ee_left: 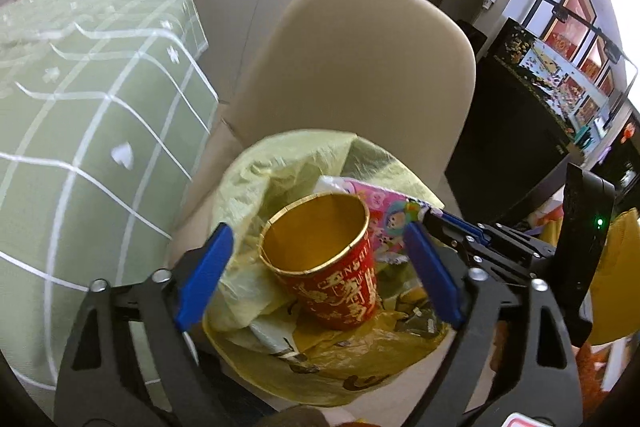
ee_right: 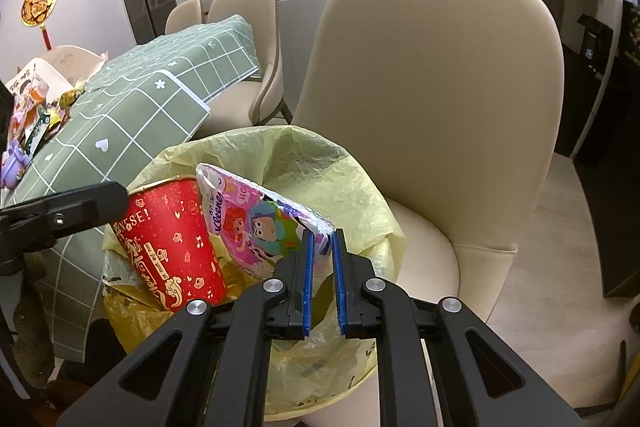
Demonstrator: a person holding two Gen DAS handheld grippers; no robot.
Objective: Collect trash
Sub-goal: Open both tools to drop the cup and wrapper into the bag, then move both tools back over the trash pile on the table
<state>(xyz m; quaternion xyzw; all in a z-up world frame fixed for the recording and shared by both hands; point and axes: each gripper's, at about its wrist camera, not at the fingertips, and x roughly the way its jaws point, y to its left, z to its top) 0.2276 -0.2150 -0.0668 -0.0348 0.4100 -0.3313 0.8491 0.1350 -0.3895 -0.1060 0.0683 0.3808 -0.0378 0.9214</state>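
A bin lined with a yellow bag (ee_left: 256,183) (ee_right: 320,163) stands beside a beige chair. A red paper cup (ee_left: 332,267) (ee_right: 168,243) lies tilted in the bin on other trash. My left gripper (ee_left: 316,267) is open, its blue pads either side of the cup without touching it. A colourful Kleenex tissue pack (ee_right: 256,219) (ee_left: 384,215) leans in the bin next to the cup. My right gripper (ee_right: 322,247) is shut on the pack's corner at the bin's mouth; it also shows in the left wrist view (ee_left: 432,217).
A table with a green checked cloth (ee_left: 80,131) (ee_right: 132,115) stands left of the bin. More wrappers and packets (ee_right: 36,111) lie on its far end. The beige chair (ee_left: 352,87) (ee_right: 432,99) is right behind the bin. Dark cabinets (ee_left: 520,119) are on the right.
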